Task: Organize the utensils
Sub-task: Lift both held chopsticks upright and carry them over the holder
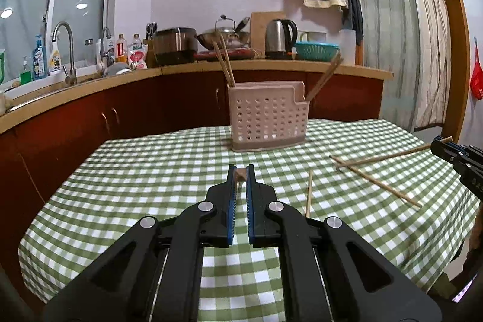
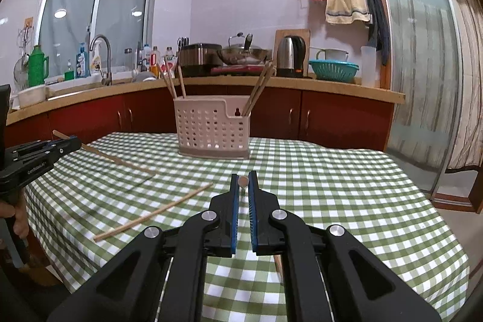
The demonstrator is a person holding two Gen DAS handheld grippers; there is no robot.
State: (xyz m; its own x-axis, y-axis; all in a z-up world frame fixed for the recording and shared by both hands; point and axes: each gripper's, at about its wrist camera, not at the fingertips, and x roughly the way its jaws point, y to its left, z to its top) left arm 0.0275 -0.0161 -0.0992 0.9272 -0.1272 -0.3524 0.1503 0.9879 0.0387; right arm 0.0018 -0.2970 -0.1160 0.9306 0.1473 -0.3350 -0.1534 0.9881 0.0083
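A pink perforated utensil holder (image 1: 267,118) (image 2: 212,130) stands at the table's far side with several wooden chopsticks (image 1: 225,64) (image 2: 259,89) upright in it. My left gripper (image 1: 241,175) (image 2: 71,142) is shut on a chopstick (image 2: 120,162), seen end-on between the pads. My right gripper (image 2: 244,181) (image 1: 441,145) is shut on another chopstick (image 1: 389,156), also end-on in its own view. Loose chopsticks lie on the green checked cloth: one near the left gripper (image 1: 308,193) (image 2: 154,212), one further right (image 1: 380,183).
The table (image 1: 151,171) (image 2: 332,186) has a green and white checked cloth. Behind it runs a kitchen counter (image 1: 181,68) with a sink, bottles, pots, a kettle (image 2: 291,52) and a teal colander. A curtained glass door (image 2: 422,65) is at the right.
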